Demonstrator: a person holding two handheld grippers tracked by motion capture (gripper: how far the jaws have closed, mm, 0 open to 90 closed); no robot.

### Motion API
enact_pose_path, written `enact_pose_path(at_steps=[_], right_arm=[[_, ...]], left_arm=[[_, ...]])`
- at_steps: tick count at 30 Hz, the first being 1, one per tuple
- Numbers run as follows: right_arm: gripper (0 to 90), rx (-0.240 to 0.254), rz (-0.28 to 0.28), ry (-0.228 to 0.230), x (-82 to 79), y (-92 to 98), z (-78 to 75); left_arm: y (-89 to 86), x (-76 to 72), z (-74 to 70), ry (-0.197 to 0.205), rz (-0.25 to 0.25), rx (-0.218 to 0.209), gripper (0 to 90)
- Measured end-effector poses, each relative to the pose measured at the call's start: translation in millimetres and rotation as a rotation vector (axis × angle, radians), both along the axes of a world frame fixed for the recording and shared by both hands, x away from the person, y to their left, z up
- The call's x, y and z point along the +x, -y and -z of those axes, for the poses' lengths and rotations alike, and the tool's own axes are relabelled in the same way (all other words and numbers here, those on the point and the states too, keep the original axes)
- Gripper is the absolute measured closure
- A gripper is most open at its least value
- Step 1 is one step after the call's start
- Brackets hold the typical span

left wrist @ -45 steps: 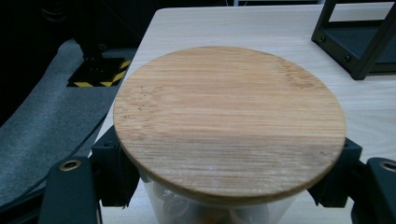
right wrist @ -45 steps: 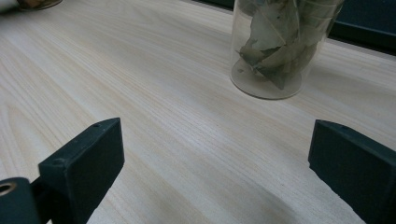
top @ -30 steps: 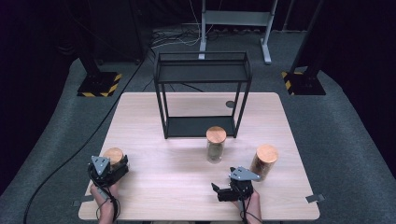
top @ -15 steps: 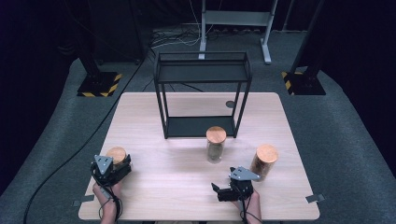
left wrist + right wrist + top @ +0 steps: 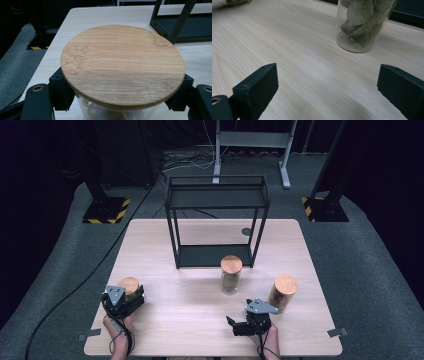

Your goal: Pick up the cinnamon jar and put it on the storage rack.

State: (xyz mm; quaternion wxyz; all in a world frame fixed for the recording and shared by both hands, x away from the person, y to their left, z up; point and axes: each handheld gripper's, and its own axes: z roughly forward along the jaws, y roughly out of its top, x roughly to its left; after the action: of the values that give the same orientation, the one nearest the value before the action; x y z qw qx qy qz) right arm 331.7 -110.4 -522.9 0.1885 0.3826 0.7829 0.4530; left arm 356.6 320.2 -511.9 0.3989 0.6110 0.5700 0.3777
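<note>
Near the tabletop's front-left corner, the left tongs pinch an upright, bamboo-lidded clear glass jar; the right tongs rest spread, empty, near the front edge.

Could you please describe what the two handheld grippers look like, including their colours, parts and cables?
Both are black. The left gripper and right gripper each carry a grey three-cornered plate on top and trail a black cable back past the hand. Their jaws are blocky, matt black, with small screw holes.
</note>
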Motion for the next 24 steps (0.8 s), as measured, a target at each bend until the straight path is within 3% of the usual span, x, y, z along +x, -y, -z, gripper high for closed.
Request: enact_pose_path(at_steps=[24], right_arm=[[2.8, -0.005, 0.004, 0.006, -0.6, -0.5, 0.0]], left_arm=[[14.9, 3.2, -5.2, 0.005, 0.034, 0.004, 24.9]])
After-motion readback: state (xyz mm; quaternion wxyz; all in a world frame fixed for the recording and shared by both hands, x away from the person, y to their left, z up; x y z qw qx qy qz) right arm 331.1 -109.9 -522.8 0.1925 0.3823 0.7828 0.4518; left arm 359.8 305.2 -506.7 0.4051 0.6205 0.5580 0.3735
